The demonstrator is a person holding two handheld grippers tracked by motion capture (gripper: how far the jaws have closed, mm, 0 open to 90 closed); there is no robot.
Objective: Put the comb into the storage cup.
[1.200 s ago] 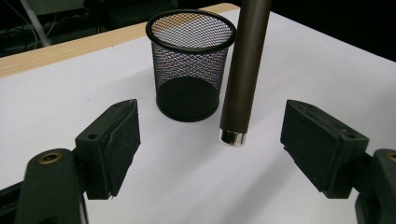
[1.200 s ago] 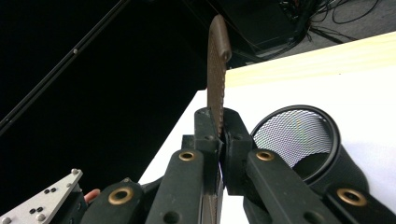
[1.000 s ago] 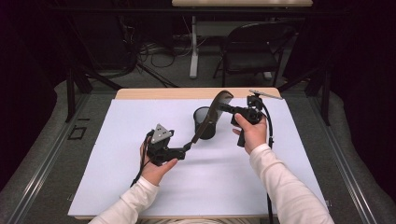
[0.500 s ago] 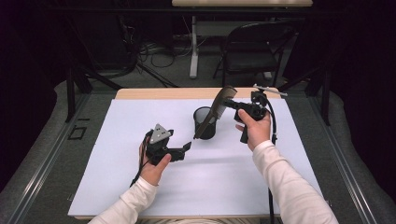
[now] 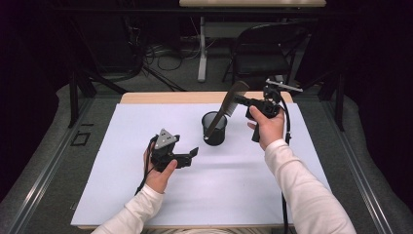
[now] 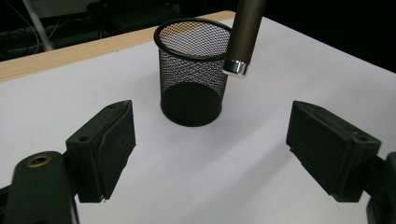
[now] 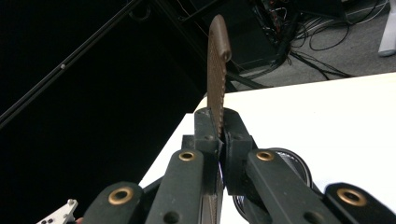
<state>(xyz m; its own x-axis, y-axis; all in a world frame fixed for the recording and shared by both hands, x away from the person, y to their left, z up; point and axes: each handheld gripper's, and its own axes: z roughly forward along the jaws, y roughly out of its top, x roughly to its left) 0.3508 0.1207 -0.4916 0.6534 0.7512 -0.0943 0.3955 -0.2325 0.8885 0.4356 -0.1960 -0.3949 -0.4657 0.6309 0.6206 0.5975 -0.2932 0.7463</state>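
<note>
Clenching the brown comb point(image 5: 225, 109), the right hand-held gripper point(image 5: 249, 104) is holding it tilted, handle end hanging outside the mesh cup point(image 5: 215, 127) at its 7 o'clock rim; placement seemingly remains. The left hand-held gripper point(image 5: 191, 154) is waiting released at the cup's 8 o'clock.

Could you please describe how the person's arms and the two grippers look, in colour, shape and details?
Both arms wear long white sleeves. The left gripper and the right gripper are black, with blocky jaws, flat dark pads and brass-coloured rivets on the linkages. A grey three-cornered plate tops the left one. A black cable trails from the right one.
</note>
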